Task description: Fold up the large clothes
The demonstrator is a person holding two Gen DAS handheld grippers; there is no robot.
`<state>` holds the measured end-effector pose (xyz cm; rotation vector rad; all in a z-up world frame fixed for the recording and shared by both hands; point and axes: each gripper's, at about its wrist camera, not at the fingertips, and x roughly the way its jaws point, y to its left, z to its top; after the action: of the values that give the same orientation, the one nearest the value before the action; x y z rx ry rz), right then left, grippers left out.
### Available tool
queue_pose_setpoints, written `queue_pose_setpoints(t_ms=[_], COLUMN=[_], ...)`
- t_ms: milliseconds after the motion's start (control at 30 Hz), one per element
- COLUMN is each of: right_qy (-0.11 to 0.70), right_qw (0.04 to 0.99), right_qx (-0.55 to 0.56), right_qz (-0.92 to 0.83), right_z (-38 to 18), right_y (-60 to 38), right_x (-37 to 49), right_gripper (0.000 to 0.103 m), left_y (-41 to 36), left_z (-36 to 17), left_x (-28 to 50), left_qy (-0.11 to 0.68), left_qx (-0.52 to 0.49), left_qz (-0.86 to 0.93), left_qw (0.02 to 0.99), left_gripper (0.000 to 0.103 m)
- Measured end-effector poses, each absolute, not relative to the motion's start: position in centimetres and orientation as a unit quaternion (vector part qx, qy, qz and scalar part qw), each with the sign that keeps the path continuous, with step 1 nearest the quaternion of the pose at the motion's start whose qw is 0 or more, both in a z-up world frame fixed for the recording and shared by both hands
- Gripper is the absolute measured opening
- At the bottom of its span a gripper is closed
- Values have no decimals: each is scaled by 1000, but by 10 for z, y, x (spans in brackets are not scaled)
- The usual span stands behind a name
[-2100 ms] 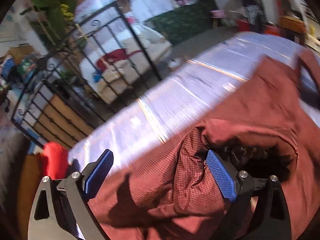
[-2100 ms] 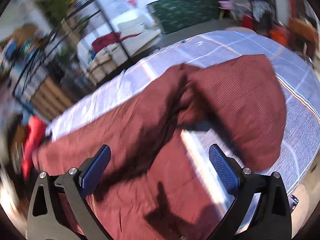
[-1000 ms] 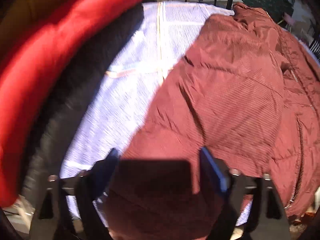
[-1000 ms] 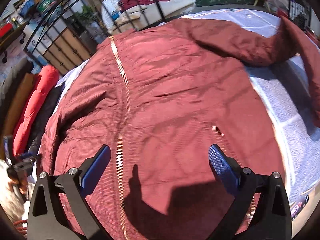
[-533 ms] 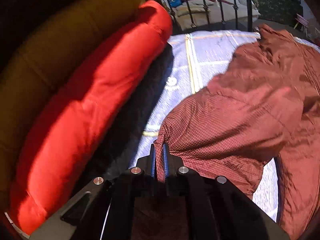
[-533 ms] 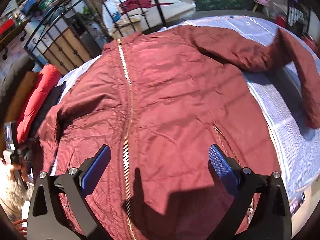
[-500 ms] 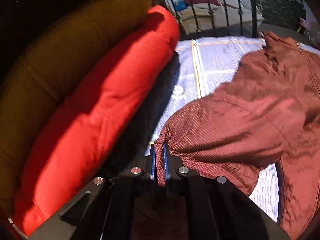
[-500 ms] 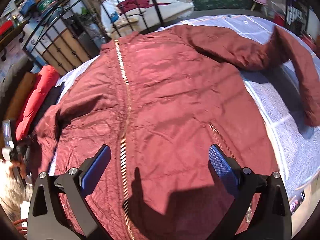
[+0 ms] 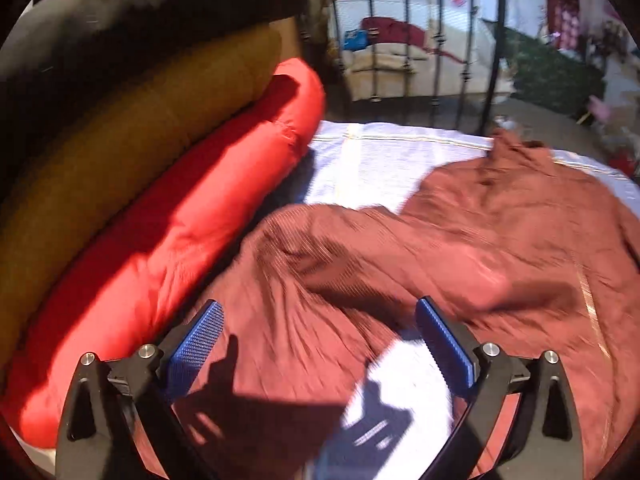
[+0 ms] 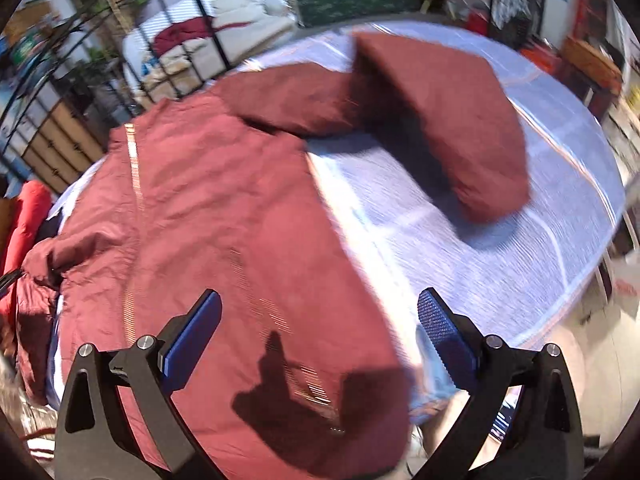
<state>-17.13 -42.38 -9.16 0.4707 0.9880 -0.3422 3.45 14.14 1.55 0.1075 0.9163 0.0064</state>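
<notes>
Under both grippers, the dark red jacket [image 10: 224, 208] lies flat on the bed [image 10: 520, 248]. The left gripper [image 9: 318, 344] has just sprung wide apart over a sleeve [image 9: 320, 264], holding nothing. The right gripper [image 10: 320, 340] is wide apart too.

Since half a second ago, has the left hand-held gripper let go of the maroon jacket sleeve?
Yes. The left hand-held gripper has just opened above the maroon jacket sleeve beside the red padded roll.

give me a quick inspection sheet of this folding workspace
surface: pale striped sheet, part covered by the jacket.
job's things: maroon jacket spread front up, zipper closed; one sleeve bent across the sheet, the other sleeve rumpled near the red roll.
clutter: red padded roll, mustard one and a dark one stacked beside the jacket.
grippers: left hand-held gripper open, jaws just opened, nothing between them; right hand-held gripper open, empty.
cables: nothing seen.
surroundings: black metal railing, blurred room beyond.
</notes>
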Motion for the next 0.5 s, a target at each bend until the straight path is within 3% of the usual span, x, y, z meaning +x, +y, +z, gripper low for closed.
queue_pose_setpoints(t_ms=[233, 333, 367, 433, 500], right_qy=[526, 519, 518, 513, 507], right_qw=[806, 815, 817, 822, 826], right_qx=[247, 233, 227, 221, 223], right_qz=[-115, -112, -113, -113, -107], right_z=[-143, -147, -146, -143, -139], right_y=[-429, -417, -415, -413, -415], right_x=[-184, -186, -187, -190, -193], right_gripper=[95, 78, 70, 43, 30], left_y=[110, 90, 82, 65, 50], left_z=[-43, -72, -73, -69, -66], left_x=[-54, -69, -74, -80, -80], left_qy=[546, 582, 580, 570, 565], left_qx=[71, 80, 82, 100, 131], left_qz=[-105, -120, -121, -135, -158], left_qw=[828, 800, 802, 804, 799], left_gripper=[97, 86, 76, 55, 21])
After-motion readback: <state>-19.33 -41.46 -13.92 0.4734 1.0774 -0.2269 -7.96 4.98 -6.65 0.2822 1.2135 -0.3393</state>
